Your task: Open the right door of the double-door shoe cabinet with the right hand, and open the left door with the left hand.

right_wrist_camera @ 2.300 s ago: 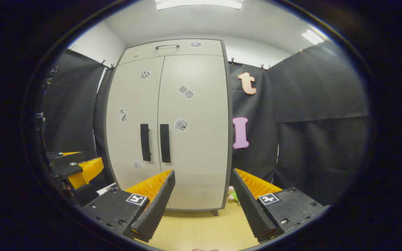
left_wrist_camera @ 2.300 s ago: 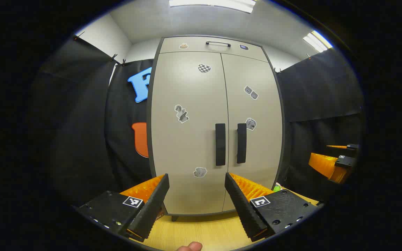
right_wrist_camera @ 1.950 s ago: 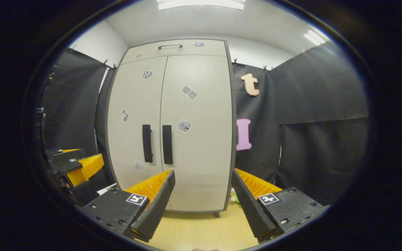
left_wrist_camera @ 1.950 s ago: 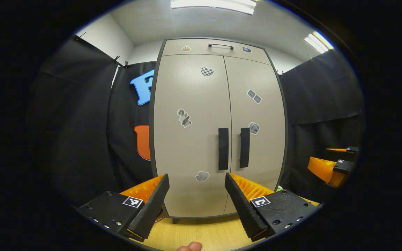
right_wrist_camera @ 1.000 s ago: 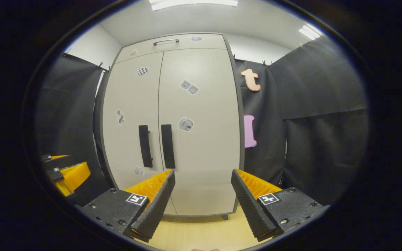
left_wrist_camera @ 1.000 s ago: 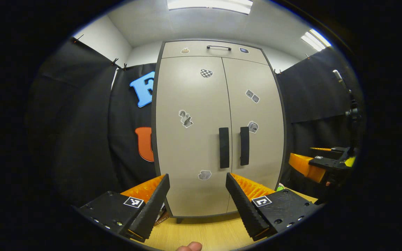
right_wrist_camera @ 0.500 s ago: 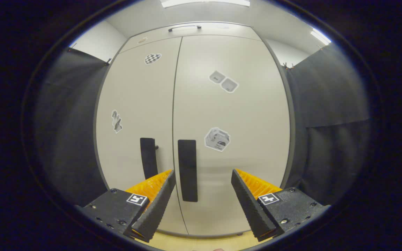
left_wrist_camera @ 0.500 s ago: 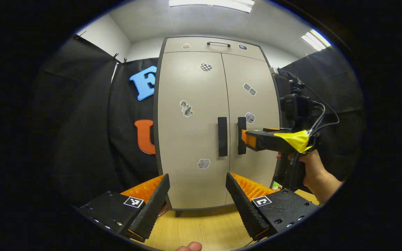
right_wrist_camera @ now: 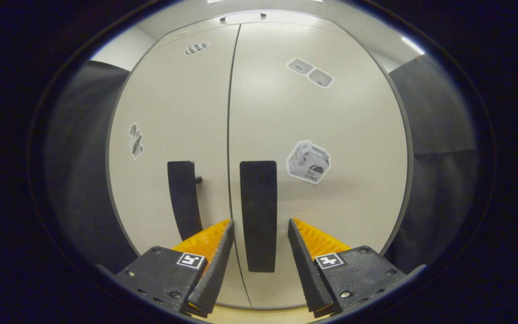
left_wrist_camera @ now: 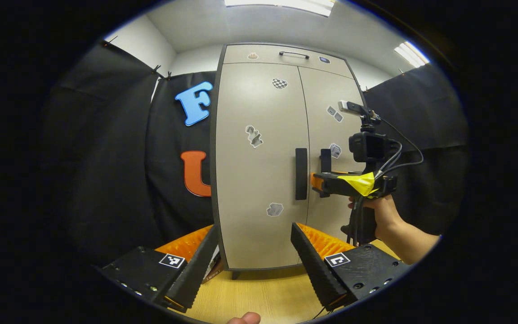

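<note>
The cabinet (left_wrist_camera: 259, 180) stands upright on a pale wood floor (left_wrist_camera: 259, 297) against the black booth wall, tall and beige with a dark frame, both doors shut. In the left gripper view its left door (left_wrist_camera: 259, 135) and right door (left_wrist_camera: 326, 135) meet at a thin vertical seam, with a narrow top panel above them carrying a small dark bar handle (left_wrist_camera: 293, 54). Small grey and checkered stickers (left_wrist_camera: 254, 136) dot both doors. Each door has a flat black vertical handle beside the seam: the left handle (left_wrist_camera: 301, 173) and the right handle (right_wrist_camera: 258, 215). In the right gripper view the cabinet is close, and the right gripper (right_wrist_camera: 256, 265) has its fingers set a moderate gap apart, one on either side of the lower part of the right handle, seemingly just short of it; whether they touch it cannot be told. A box-shaped sticker (right_wrist_camera: 308, 162) sits just to the right of that handle. In the left gripper view the same right gripper is seen from the side, held in a hand (left_wrist_camera: 382, 216), its tips at the right handle. The left gripper (left_wrist_camera: 254, 261) hangs well back from the cabinet, fingers spread wide and holding nothing, aimed low at the left door.
</note>
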A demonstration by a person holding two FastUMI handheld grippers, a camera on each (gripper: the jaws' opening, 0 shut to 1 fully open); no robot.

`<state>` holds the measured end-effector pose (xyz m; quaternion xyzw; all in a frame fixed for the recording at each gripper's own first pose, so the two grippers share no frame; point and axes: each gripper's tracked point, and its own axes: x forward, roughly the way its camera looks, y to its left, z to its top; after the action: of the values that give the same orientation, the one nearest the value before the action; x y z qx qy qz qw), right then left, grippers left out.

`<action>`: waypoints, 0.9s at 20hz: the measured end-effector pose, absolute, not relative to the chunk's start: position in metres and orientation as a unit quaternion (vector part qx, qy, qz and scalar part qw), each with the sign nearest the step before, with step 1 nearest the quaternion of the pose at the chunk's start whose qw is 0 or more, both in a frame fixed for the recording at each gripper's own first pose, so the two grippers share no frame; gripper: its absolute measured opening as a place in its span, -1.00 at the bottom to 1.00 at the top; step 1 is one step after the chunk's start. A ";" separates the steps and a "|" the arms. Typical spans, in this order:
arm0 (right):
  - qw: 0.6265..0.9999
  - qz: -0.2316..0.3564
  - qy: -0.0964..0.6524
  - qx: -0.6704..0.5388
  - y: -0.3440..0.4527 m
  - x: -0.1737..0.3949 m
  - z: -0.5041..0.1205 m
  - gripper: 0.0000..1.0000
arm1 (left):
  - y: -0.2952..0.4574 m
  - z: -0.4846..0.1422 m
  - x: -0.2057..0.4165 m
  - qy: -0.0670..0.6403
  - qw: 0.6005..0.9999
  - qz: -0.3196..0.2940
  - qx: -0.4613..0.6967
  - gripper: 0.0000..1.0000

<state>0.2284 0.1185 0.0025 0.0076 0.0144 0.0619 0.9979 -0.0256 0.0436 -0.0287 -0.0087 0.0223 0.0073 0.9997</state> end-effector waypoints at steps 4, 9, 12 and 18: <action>0.998 0.056 0.008 0.014 0.118 0.231 0.003 -0.07 | 0.046 -0.031 -0.021 0.028 1.000 0.007 -0.011 0.94; 0.998 0.065 0.009 0.015 0.119 0.231 0.003 -0.70 | 0.042 -0.029 -0.017 0.025 1.000 -0.001 -0.014 0.94; 0.998 0.061 0.012 0.005 0.116 0.229 0.003 -0.80 | 0.041 -0.031 -0.015 0.025 1.000 -0.004 -0.014 0.94; 0.997 0.082 0.018 0.002 0.116 0.210 0.003 -0.81 | 0.044 -0.032 -0.019 0.027 1.000 0.006 -0.011 0.93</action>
<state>0.2097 0.1164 0.0031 0.0021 0.0178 0.0815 0.9965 -0.0188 0.0435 -0.0316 -0.0111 0.0267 0.0062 0.9996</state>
